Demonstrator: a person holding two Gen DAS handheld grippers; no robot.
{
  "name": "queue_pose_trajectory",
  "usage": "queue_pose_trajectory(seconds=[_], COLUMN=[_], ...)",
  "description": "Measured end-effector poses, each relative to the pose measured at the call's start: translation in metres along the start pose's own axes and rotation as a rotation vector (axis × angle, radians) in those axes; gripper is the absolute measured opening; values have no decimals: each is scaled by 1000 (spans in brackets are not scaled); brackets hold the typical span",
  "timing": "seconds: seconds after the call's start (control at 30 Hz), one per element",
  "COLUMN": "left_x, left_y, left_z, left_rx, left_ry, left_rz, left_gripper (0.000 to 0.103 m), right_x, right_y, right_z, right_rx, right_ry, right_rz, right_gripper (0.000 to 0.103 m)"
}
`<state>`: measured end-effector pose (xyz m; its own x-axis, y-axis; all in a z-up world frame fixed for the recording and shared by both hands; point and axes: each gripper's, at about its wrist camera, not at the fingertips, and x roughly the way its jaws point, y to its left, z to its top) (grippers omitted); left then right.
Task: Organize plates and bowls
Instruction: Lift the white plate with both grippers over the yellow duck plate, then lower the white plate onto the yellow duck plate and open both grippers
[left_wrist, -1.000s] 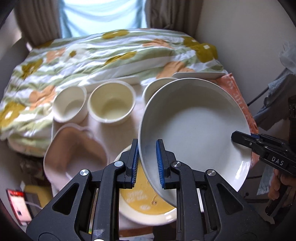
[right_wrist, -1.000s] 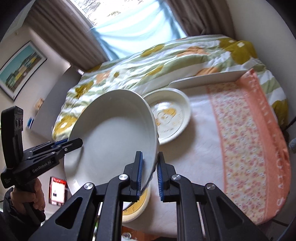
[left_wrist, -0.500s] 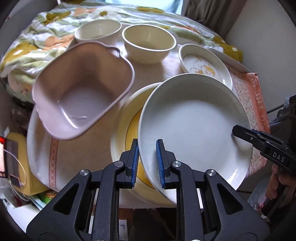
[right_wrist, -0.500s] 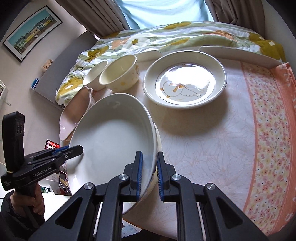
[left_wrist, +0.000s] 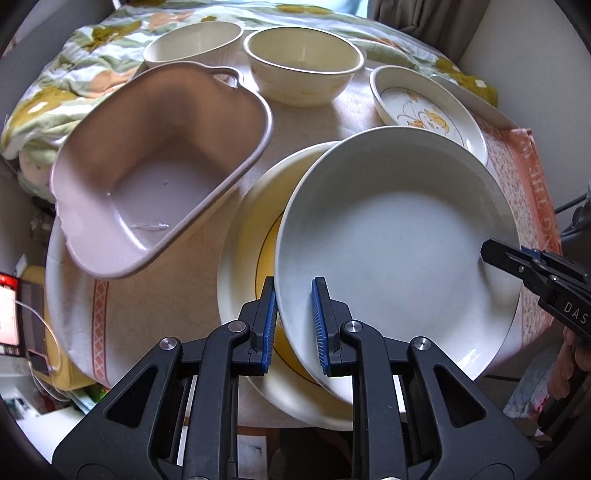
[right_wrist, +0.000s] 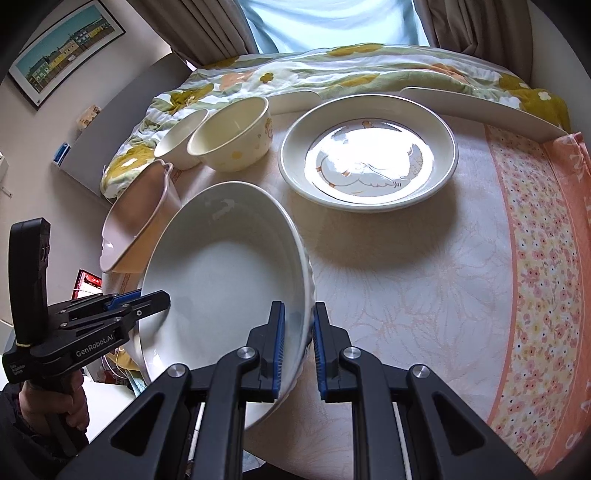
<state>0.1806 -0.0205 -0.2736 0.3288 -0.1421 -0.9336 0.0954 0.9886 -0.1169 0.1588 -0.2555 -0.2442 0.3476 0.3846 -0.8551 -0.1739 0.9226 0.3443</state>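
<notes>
White plate (left_wrist: 399, 236) lowered, rim between fingers (left_wrist: 319, 325)

The white deep plate (left_wrist: 399, 240) serves as landmark, gripped at opposite rims by the left gripper (left_wrist: 293, 325) and right gripper (right_wrist: 298, 349). Directly under it lies the yellow plate (left_wrist: 245, 258), leaving no room below. Just to its left, in the left wrist view, the pink handled tub (left_wrist: 162, 166) crowds close, its rim near the yellow plate. Beyond the white plate stand two cream bowls (left_wrist: 303, 62), side by side, and the duck plate (right_wrist: 369, 151), with a narrow strip of cloth between. On its right, in the right wrist view, the tablecloth (right_wrist: 424, 295) lies bare and wide.
</notes>
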Motion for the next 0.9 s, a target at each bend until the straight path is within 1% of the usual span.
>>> queue_pose_trajectory(seconds=[0.13,0.33,0.5,0.67,0.8,0.9], left_x=[5,9,9,7,3,2], left_y=[-12,-28,-45,-46,-51,-54], left_z=[0,0,-4,-5,-8,-12], left_rx=[32,88,178,190,233,258], left_ry=[4,-7,-33,-41,-68,-79], left_rz=[34,108,220,249,300,334], left_gripper=[16,16,16,16,16,16], right_x=[1,1,6,10,13,14], right_y=[-3,0,4,9,15,25], right_z=[0,0,-3,-6,-7,-9], right_rx=[16,5,-8,-21,-41,-87], right_ry=[-2,-12,-11,-19,-21,-36], right_rz=[-13,-38,-69,-90,-114,-168], right_gripper=[14,14,14,14,14,14])
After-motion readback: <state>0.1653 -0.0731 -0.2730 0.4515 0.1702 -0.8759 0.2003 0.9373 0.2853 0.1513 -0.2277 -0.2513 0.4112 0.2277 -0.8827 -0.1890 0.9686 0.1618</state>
